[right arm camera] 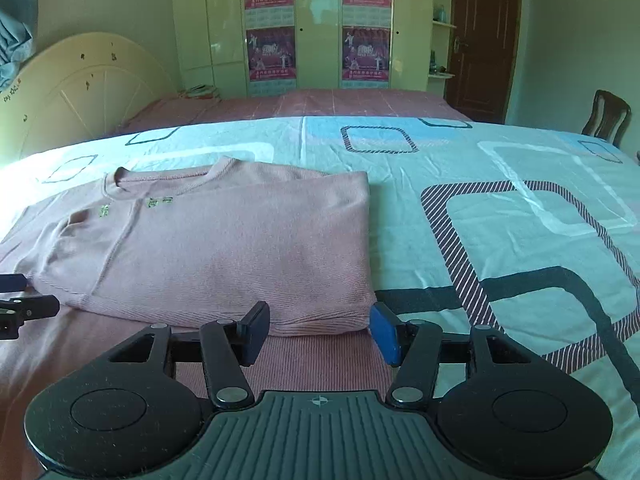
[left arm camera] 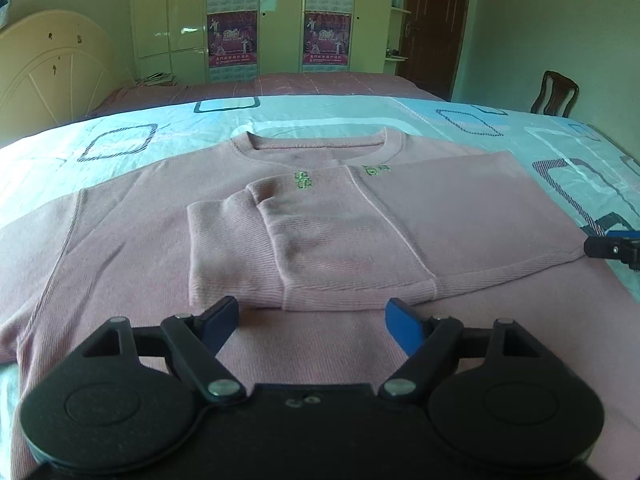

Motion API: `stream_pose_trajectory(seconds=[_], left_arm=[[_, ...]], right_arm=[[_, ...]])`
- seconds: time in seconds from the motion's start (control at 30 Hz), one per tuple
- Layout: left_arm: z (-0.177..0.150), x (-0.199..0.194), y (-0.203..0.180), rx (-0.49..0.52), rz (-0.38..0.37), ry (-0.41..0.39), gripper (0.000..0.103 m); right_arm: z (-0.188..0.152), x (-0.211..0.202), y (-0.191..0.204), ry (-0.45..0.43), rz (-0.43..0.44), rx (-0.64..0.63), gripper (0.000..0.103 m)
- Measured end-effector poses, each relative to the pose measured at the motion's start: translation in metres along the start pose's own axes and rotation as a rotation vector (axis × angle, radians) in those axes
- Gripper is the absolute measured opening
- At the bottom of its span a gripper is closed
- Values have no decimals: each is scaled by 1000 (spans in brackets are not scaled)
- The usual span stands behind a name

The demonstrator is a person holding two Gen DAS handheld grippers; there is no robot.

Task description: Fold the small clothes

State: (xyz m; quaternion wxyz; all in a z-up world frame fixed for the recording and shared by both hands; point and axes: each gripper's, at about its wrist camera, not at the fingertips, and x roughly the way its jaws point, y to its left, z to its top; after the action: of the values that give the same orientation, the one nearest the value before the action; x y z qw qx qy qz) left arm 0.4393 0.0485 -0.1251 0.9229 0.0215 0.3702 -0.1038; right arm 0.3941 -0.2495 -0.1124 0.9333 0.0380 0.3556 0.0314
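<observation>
Glossy pale-green wardrobe across the back wall, hung with red-and-purple posters; dark panelled wooden door at upper right, carved wooden chair at the right edge, curved cream headboard at left. Nearer, filling the middle and lower frame: bed under a smooth turquoise sheet printed with rounded, stripe-edged squares, lightly creased. Behind it, a second bed in dull red check.

Spread flat on the turquoise sheet, centre of the left wrist view and left-centre of the right wrist view: pink ribbed-knit sweater, round banded collar towards the top, small green embroidery below it. One side folded inwards over the chest, its sleeve doubled back on top, cuff ribbing visible; other sleeve lying out flat towards the left edge.

Left hand-held gripper, bottom centre: black linkage, blue flat pads, spread wide above the fabric, pinching nothing. Right hand-held gripper, bottom centre: likewise spread, just short of the folded edge's lower corner, gripping nothing.
</observation>
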Motion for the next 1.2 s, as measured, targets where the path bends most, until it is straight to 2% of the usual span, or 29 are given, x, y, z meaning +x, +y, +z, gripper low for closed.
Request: stream_pose_trajectory(seconds=[0.13, 0.27, 0.37, 0.43, 0.53, 0.67, 0.73, 0.83, 0.97, 1.07, 1.17, 1.2], left_arm=[[-1, -19, 21, -28, 32, -26, 80], [-5, -42, 57, -74, 90, -54, 80], [-22, -69, 107, -167, 139, -80, 80], [-38, -89, 150, -270, 189, -86, 79], [-62, -117, 206, -365, 266, -114, 78], [-85, -140, 270, -490, 355, -114, 77], [-98, -148, 303, -619, 356, -133, 77], [-117, -157, 346, -800, 309, -217, 77], [-130, -159, 379, -971, 243, -336, 75], [-137, -160, 395, -1060, 227, -406, 69], [-153, -161, 410, -1180, 193, -513, 56], [-159, -162, 415, -1218, 183, -544, 49]], right_arm=[[-5, -10, 20, 11, 28, -18, 56], [-6, -7, 46, 36, 65, -41, 56], [-2, -1, 64, 39, 86, -52, 56], [2, 4, 72, 37, 99, -51, 56], [8, 14, 87, 43, 116, -45, 56], [13, 26, 105, 40, 124, -36, 56], [17, 30, 112, 42, 125, -12, 56], [23, 33, 116, 49, 129, 42, 56], [30, 33, 122, 49, 117, 51, 56], [34, 33, 125, 48, 104, 38, 56], [37, 32, 124, 46, 94, 40, 56], [39, 32, 124, 44, 91, 39, 56]])
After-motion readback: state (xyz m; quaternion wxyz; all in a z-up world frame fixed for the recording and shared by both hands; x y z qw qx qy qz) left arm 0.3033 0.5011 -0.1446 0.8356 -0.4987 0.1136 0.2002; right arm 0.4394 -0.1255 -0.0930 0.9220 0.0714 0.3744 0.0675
